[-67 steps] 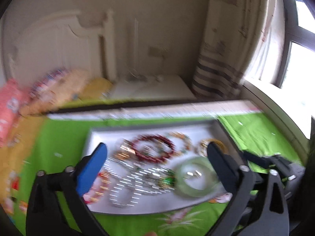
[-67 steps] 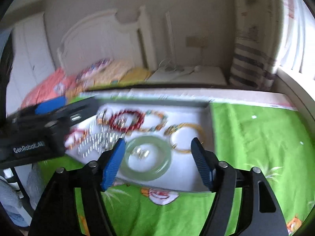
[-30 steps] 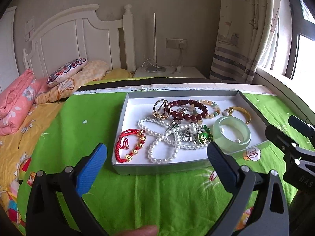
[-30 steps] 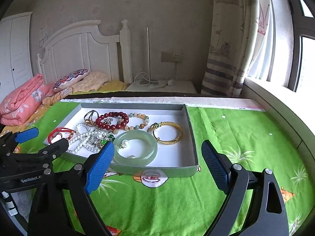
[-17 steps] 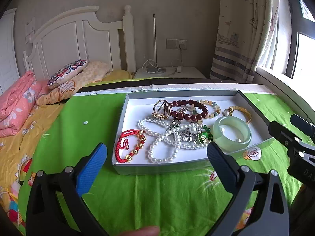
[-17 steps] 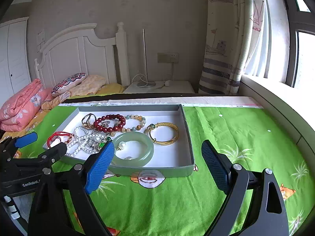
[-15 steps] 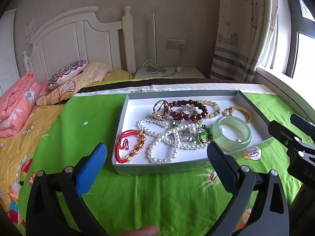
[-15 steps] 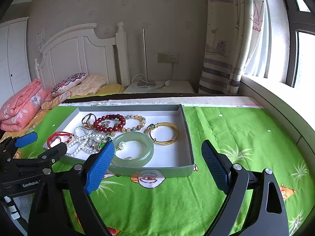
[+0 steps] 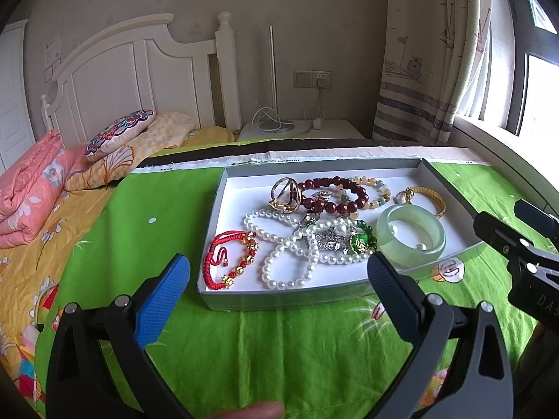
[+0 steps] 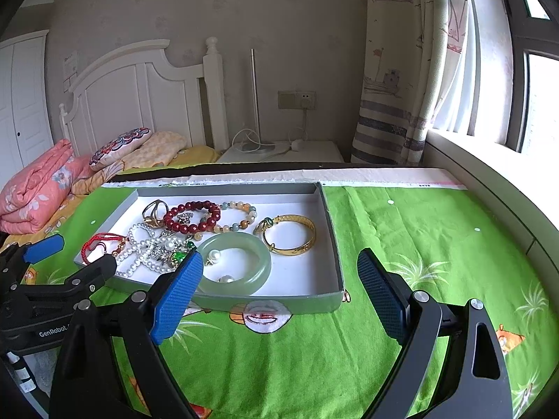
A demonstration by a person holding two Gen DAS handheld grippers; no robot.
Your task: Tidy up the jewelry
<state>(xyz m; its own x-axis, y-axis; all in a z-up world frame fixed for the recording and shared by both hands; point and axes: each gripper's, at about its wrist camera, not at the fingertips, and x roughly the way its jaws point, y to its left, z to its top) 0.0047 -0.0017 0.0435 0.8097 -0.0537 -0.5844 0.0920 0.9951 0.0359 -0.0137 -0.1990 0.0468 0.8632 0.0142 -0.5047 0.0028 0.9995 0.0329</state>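
Jewelry sits all together in a shallow grey box [image 9: 223, 195] w/ white floor, on the green cloth [image 9: 279, 349] over the bed. Pearl strand [image 9: 279, 244] is tangled in the middle w/ a silver charm and a green pendant [image 9: 361, 242]; dark red bead bracelet [image 9: 335, 192] overlaps a pale bead bracelet behind it. Red cord bracelet [image 9: 227, 258] lies apart at the box's left end, gold bangle [image 10: 290, 234] apart toward the right end, jade bangle [image 10: 237, 265] near the front wall w/ loose pearl bits inside it. Gold ring [image 9: 286, 195] touches the red beads.

Left gripper [image 9: 279, 289] is released, jaws wide, nothing in them, hovering in front of the box. Right gripper [image 10: 279, 289] same: spread wide, empty, in front of the front wall by the jade bangle.

Can't tell if this heap is sorted or awaiting sorting. If I do lift smth, I'd pick free-lying pcs (cord bracelet, gold bangle), not the pearl knot, since pulling there would likely drag its neighbours. Come in from above, clear the box wall, pinch one strand only. Jade looks hard and slick, so grip across the band.
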